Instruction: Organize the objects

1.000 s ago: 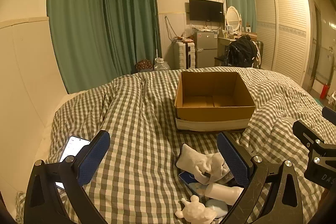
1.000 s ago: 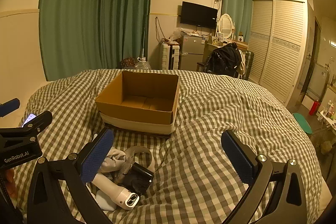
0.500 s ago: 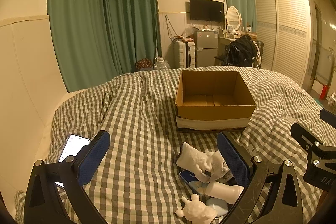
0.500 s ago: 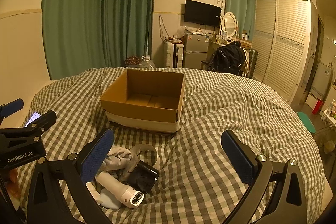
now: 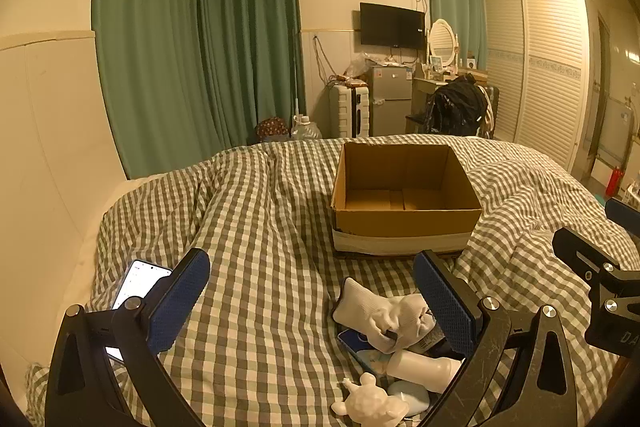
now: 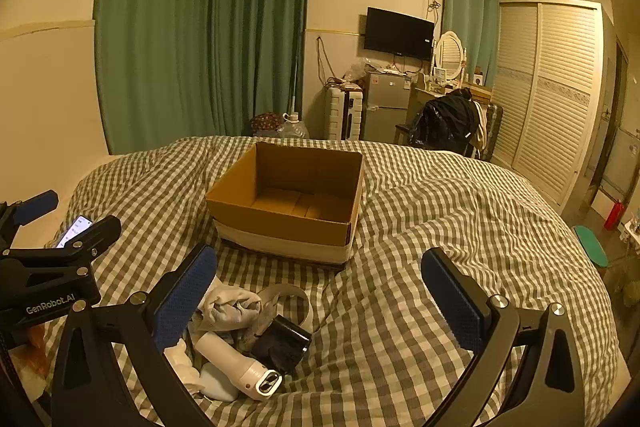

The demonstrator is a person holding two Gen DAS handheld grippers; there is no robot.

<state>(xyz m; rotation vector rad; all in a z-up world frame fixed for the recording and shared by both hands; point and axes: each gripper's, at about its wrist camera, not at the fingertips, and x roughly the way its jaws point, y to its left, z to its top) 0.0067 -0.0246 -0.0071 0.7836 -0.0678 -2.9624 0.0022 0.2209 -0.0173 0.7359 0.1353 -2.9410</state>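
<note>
An open, empty cardboard box [image 5: 404, 223] [image 6: 288, 223] stands on the checked bed cover. In front of it lies a small pile: a white sock [image 5: 384, 315] [image 6: 228, 307], a white bottle-like device [image 5: 424, 367] [image 6: 236, 363], a white animal figurine [image 5: 368, 407], a black case [image 6: 282, 343] and a blue flat item [image 5: 356, 341]. My left gripper [image 5: 316, 303] is open above the bed, its right finger over the pile. My right gripper [image 6: 320, 299] is open, its left finger beside the pile. Both are empty.
A lit phone [image 5: 136, 283] [image 6: 74, 229] lies on the bed at the left near the headboard wall. Beyond the bed are green curtains, a small fridge [image 5: 390, 99], a suitcase, a chair with a black bag [image 5: 456, 107] and a wardrobe at right.
Both grippers have drifted slightly; the right wrist view shifted so the box sits a little further right and closer. Nothing was grasped or moved.
</note>
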